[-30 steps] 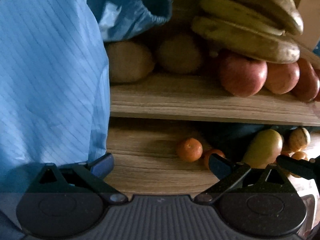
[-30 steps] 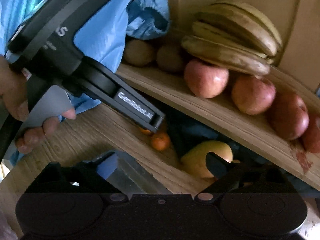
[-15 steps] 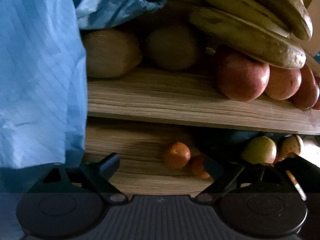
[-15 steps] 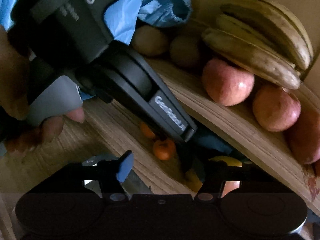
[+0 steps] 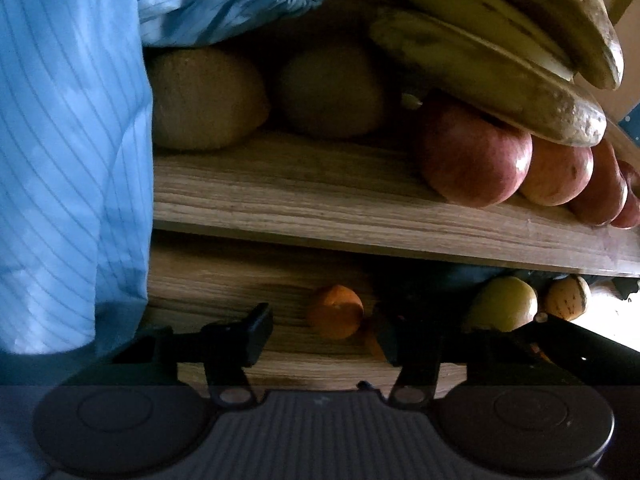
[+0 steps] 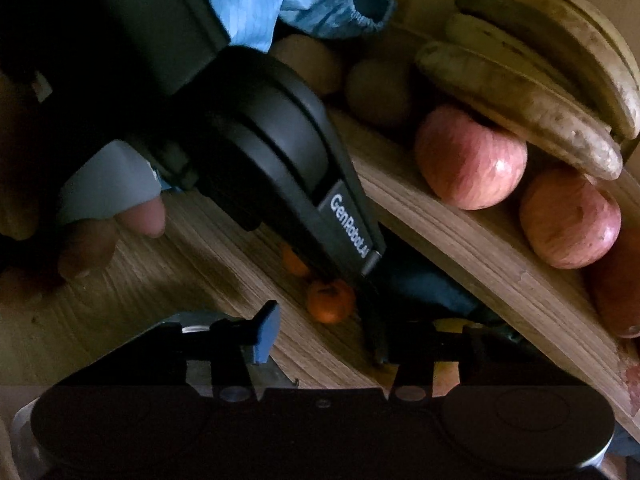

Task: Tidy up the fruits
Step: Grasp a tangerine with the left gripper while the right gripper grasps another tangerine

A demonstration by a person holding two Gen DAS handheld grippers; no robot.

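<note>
While bananas [image 5: 492,60] and apples [image 5: 472,156] are kept on the upper shelf [image 5: 320,200], both the left gripper [image 5: 320,334] and right gripper [image 6: 322,330] are held spread near a mandarin [image 5: 335,312] on the worktop [image 5: 224,284].

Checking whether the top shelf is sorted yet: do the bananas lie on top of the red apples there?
Yes: in the left wrist view the bananas rest across the nearest red apple on the upper wooden shelf.

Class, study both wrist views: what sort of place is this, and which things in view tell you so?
Probably a home pantry or kitchen storage shelf: a two-tier wooden shelf carries bananas and red apples above, with small oranges below.
</note>
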